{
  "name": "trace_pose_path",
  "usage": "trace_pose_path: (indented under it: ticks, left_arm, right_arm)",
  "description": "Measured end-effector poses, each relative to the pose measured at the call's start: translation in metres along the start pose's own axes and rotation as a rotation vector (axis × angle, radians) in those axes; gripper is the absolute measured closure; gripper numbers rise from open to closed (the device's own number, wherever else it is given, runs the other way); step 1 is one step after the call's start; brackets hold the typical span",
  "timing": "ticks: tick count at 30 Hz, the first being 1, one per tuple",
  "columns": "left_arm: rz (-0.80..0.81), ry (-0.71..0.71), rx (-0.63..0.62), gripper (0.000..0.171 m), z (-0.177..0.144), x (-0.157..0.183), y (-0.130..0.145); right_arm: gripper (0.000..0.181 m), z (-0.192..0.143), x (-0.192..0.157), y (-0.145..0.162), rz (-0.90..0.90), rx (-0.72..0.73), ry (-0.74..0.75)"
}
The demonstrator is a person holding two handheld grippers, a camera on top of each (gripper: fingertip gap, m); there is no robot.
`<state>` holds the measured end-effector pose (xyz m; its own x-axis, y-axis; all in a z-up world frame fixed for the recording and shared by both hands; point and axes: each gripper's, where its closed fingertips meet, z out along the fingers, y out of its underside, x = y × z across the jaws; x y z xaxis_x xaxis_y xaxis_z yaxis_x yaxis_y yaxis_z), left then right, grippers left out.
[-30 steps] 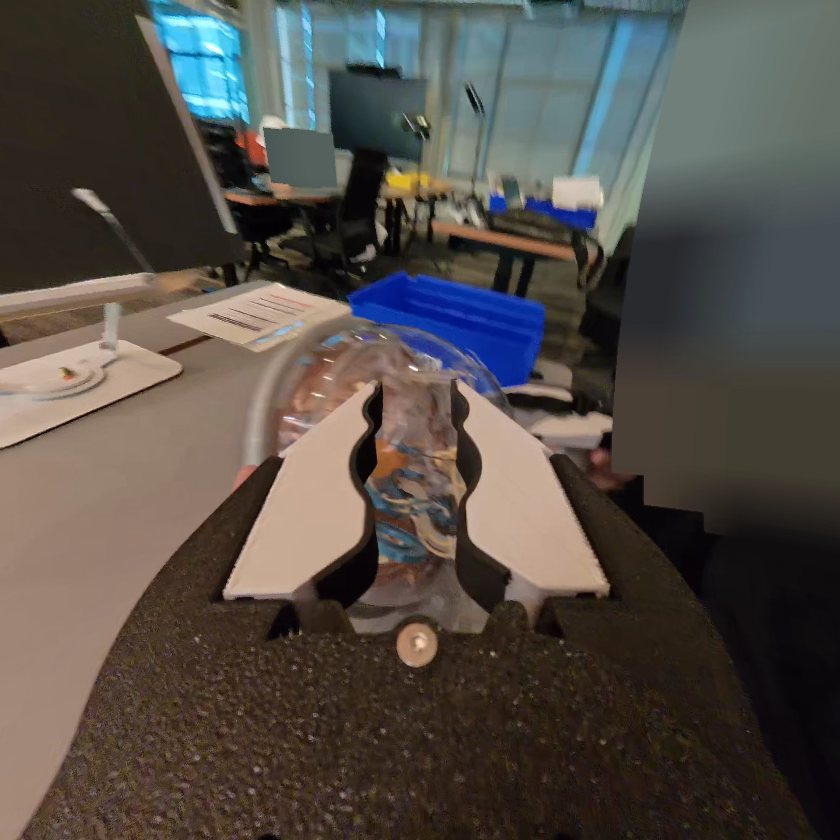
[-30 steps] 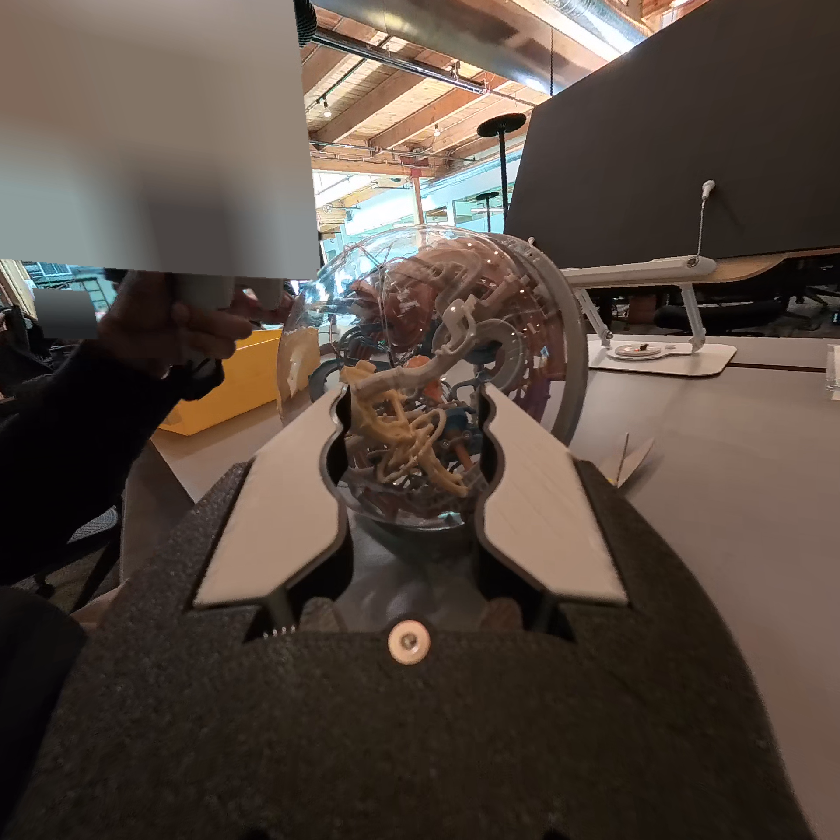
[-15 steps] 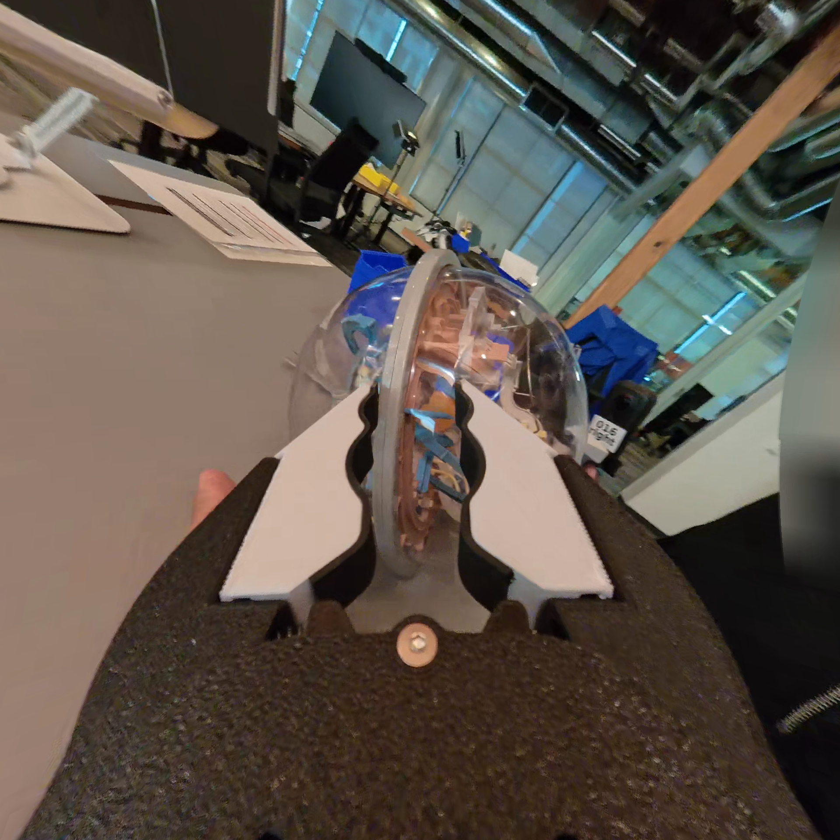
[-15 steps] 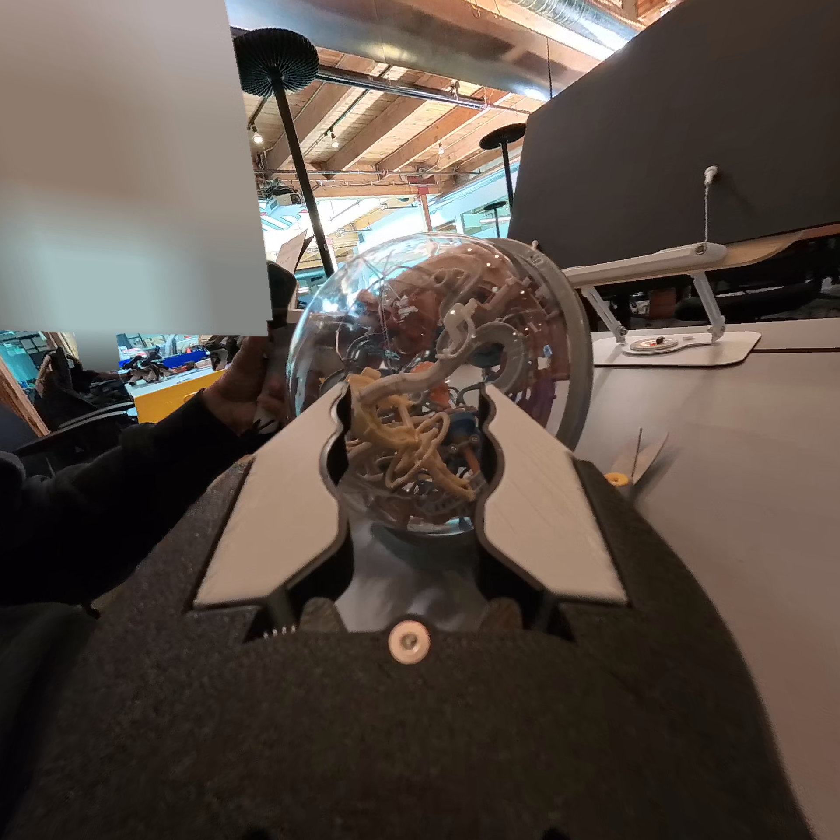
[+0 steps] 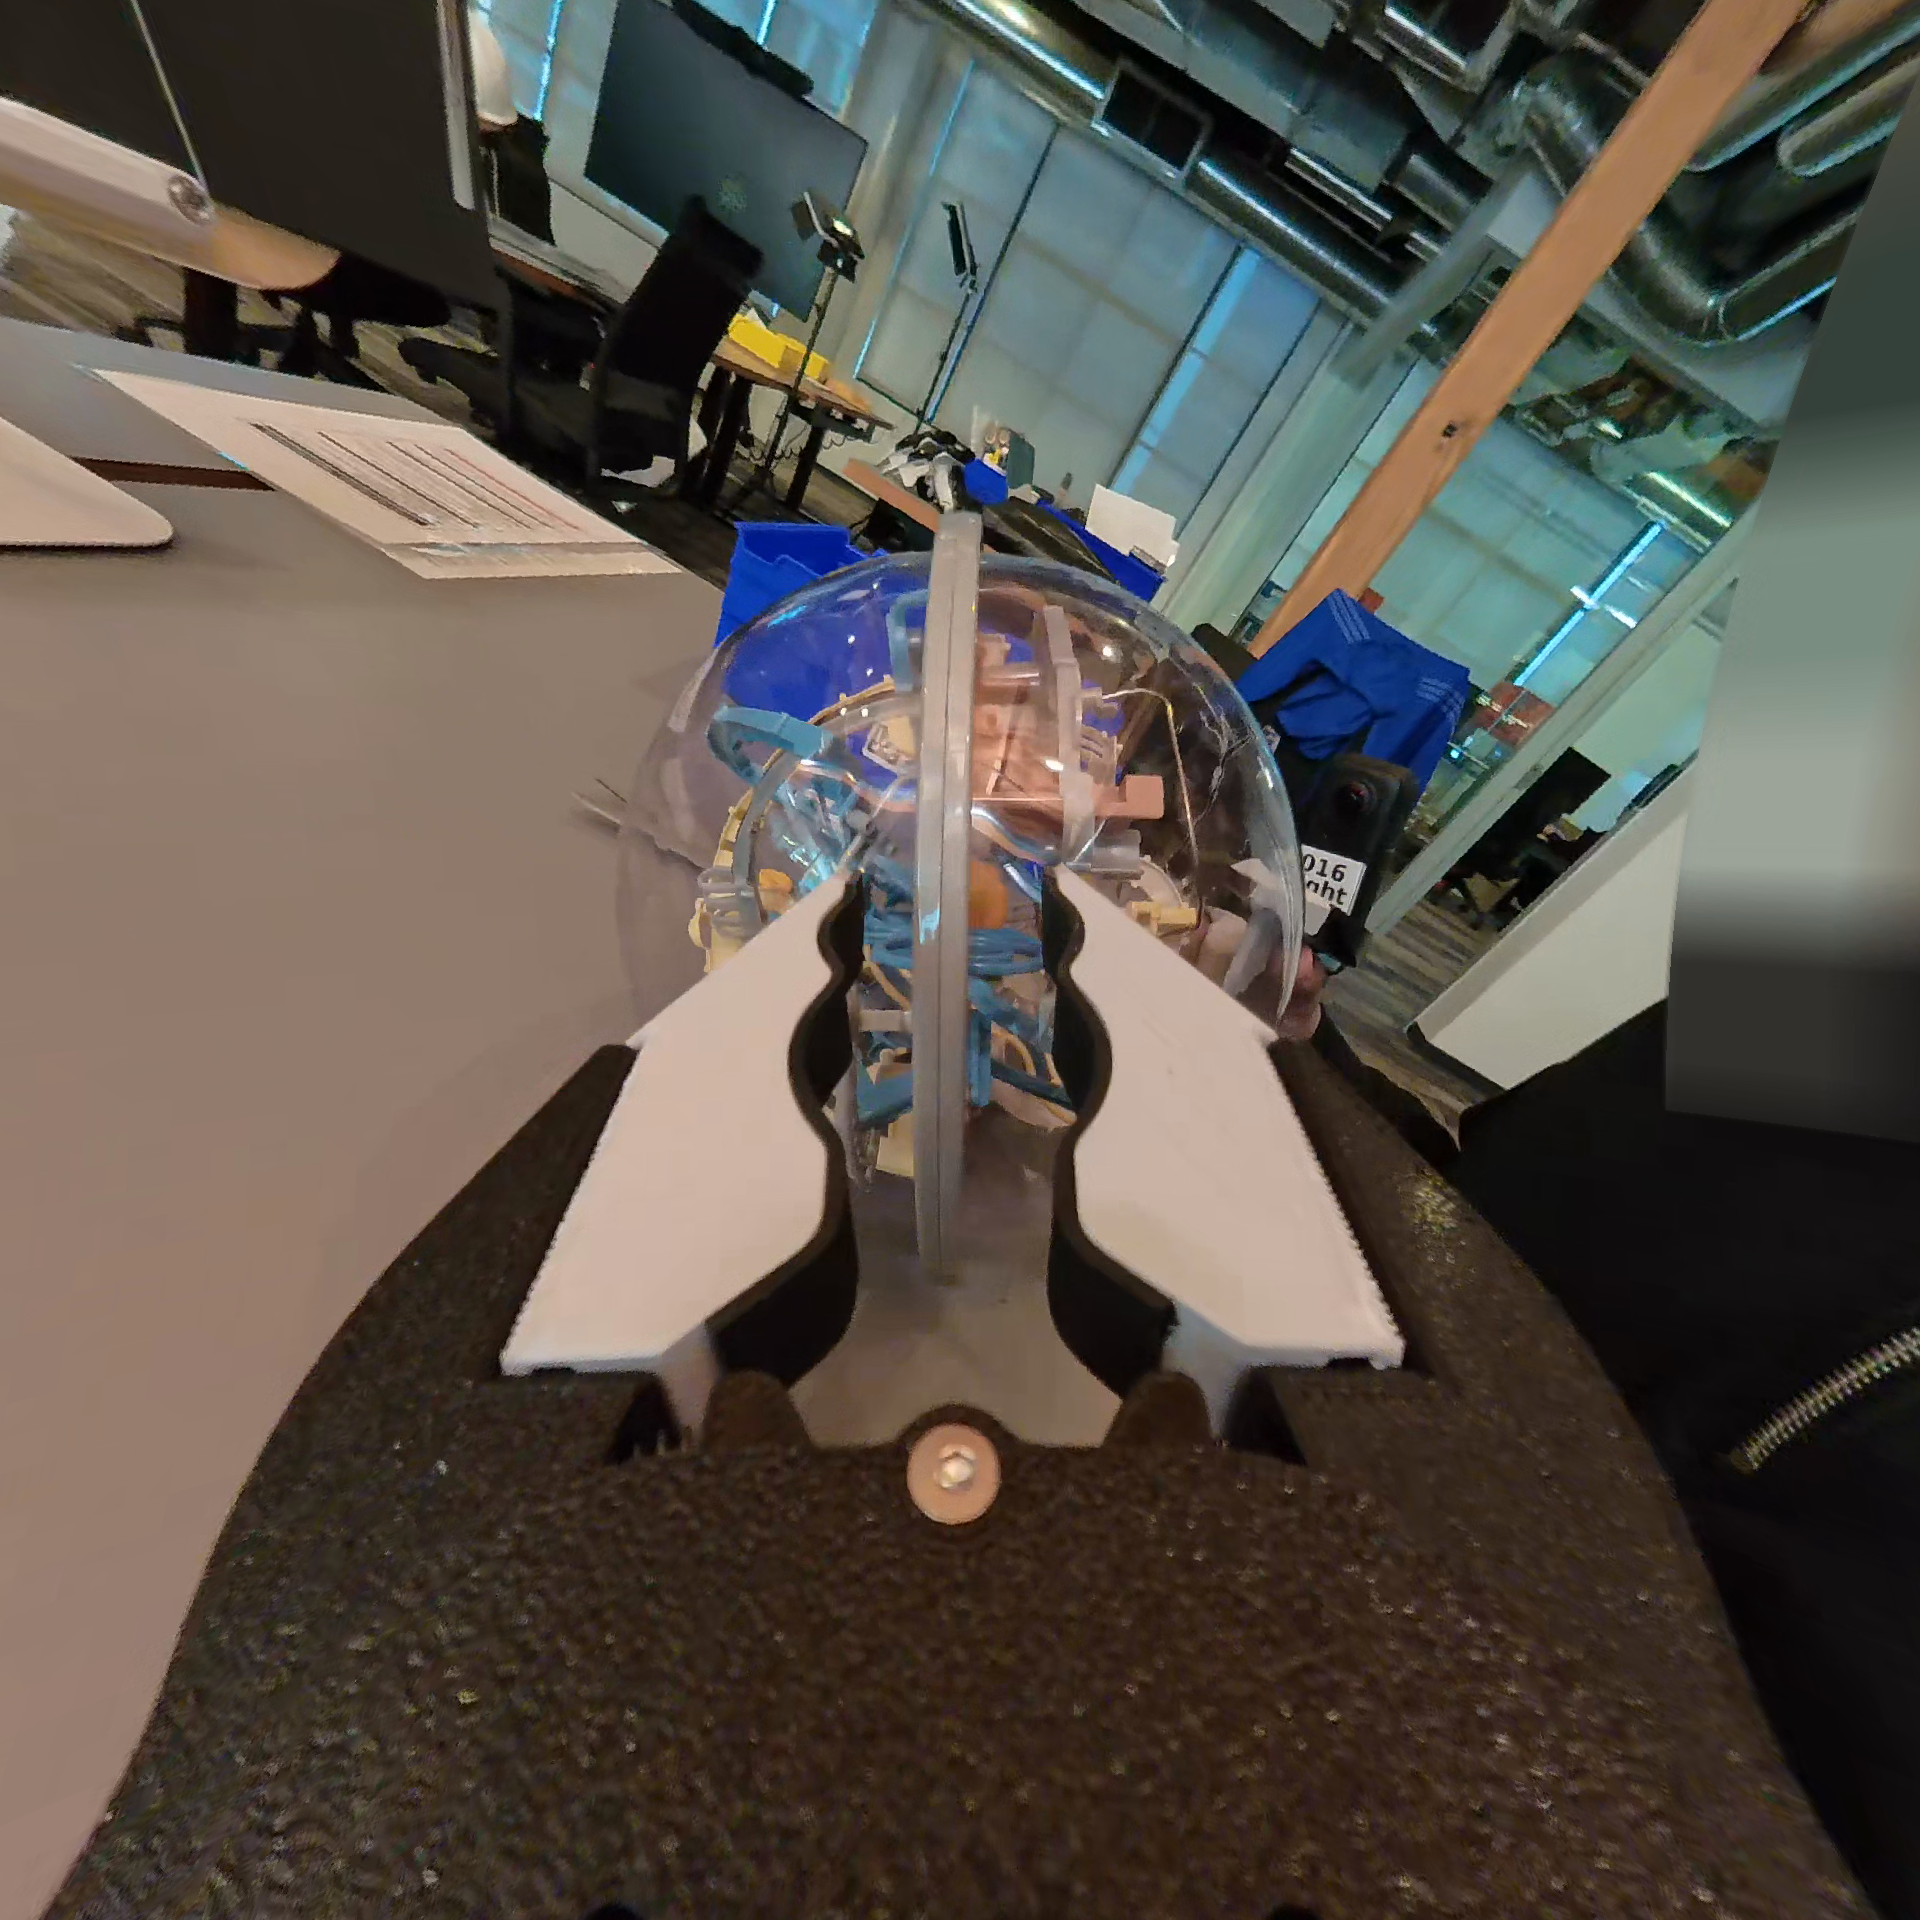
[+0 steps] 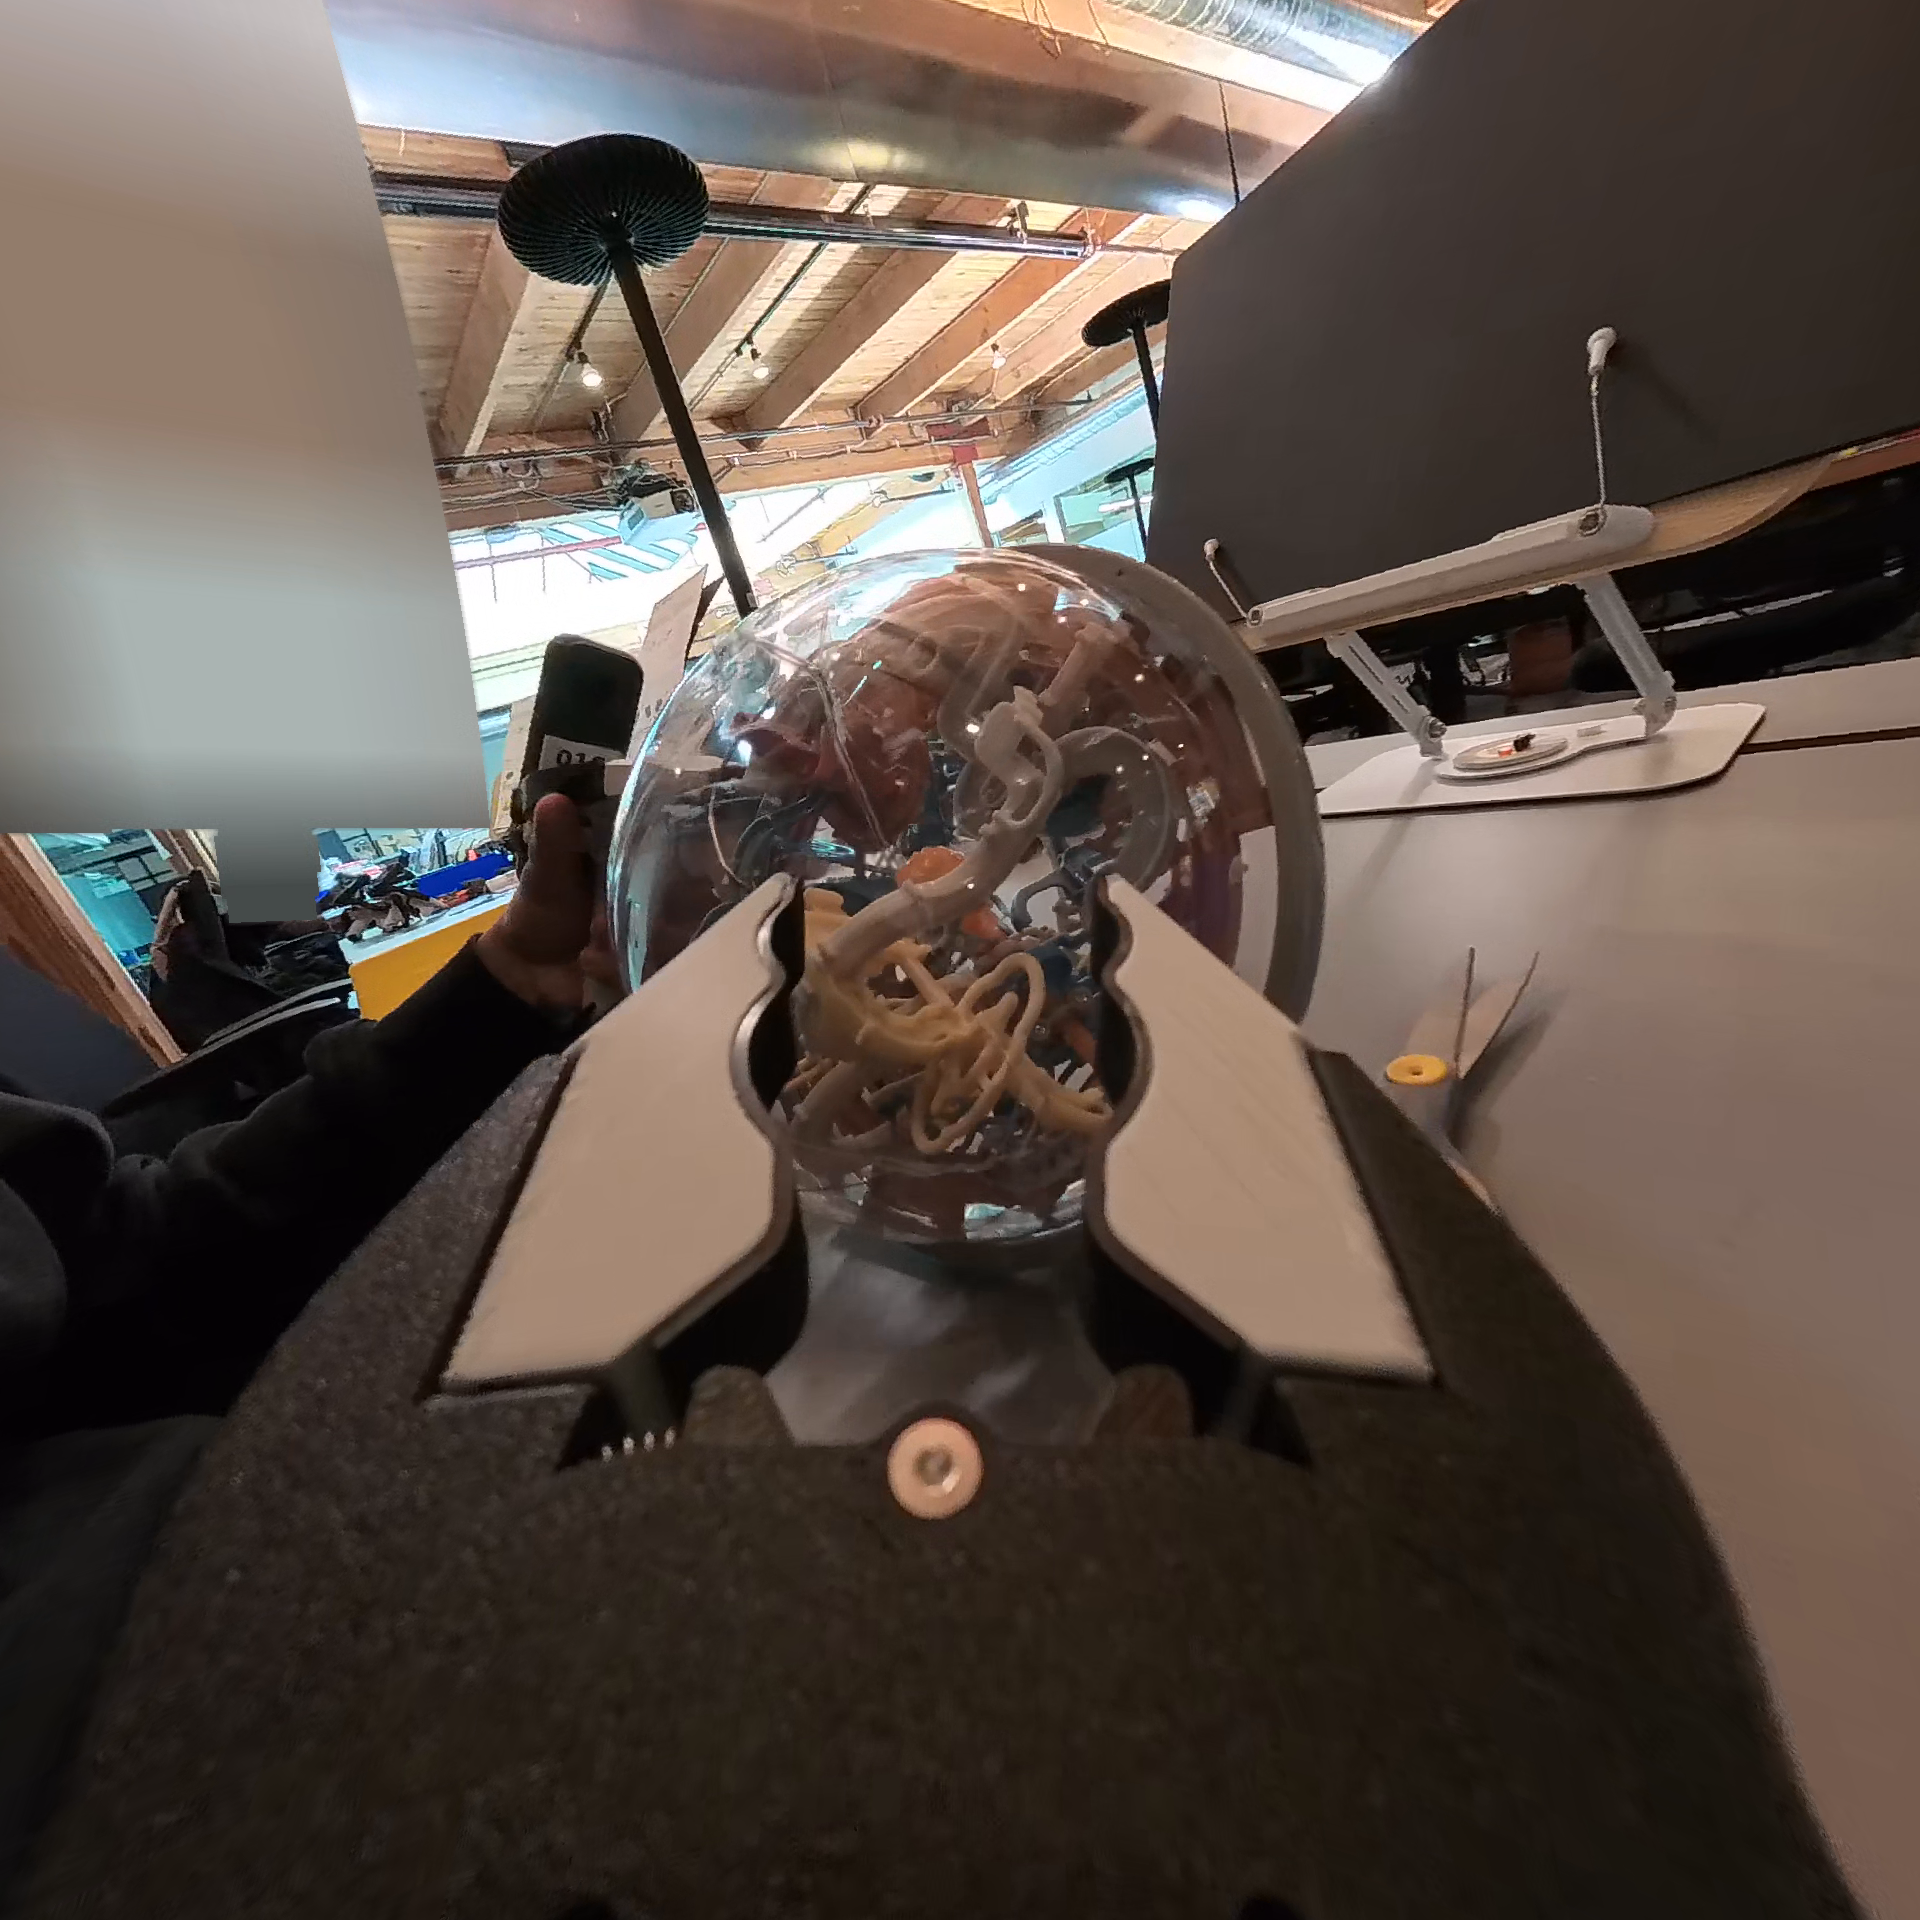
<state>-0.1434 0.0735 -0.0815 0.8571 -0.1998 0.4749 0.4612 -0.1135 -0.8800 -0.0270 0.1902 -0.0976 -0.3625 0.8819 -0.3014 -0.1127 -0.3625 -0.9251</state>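
Observation:
A clear plastic maze ball (image 5: 1101,748) with a grey ring around its middle and coloured tracks inside is held off the grey table between both grippers. My left gripper (image 5: 951,894) is shut on it, with the white fingers (image 5: 748,1039) on either side of the ring, which stands edge-on. My right gripper (image 6: 945,904) is shut on the ball (image 6: 935,748) from the opposite side. The ring (image 6: 1288,831) curves round the ball's right there. The right gripper's black camera body (image 5: 1351,831) shows behind the ball. The left one (image 6: 577,717) and a hand (image 6: 540,914) show in the right wrist view.
The grey table (image 5: 260,831) carries a printed sheet (image 5: 384,478), a white stand (image 6: 1538,748) and scissors with a yellow pivot (image 6: 1455,1039) just right of my right gripper. A dark divider panel (image 6: 1558,260) stands behind. Blue bins (image 5: 779,571) sit past the table edge. My hands' fingertips stand some 15 cm from each other.
The ball has turned, so its grey ring now stands edge-on between my left fingers. Both views have tilted upward. The scissors have come into the right wrist view.

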Motion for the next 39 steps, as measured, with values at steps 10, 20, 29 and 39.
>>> trace_pose_path:
  ticks: [10,20,29,39]
  left_arm:
    - [-0.014,0.048,0.014,0.155,-0.001,0.004,0.002]
    - [-0.073,0.049,0.043,0.164,-0.001,-0.001,-0.003]
    - [-0.076,0.037,0.050,0.164,0.000,-0.001,-0.003]
    - [-0.072,0.039,0.049,0.163,0.000,0.001,-0.003]
  right_arm:
    - [0.130,-0.003,0.006,-0.003,0.045,0.013,0.010]
    - [0.130,-0.004,0.007,-0.001,0.027,-0.010,0.013]
    - [0.129,-0.014,-0.008,0.025,-0.035,-0.218,-0.079]
    - [0.130,-0.006,0.009,0.022,-0.016,-0.238,0.085]
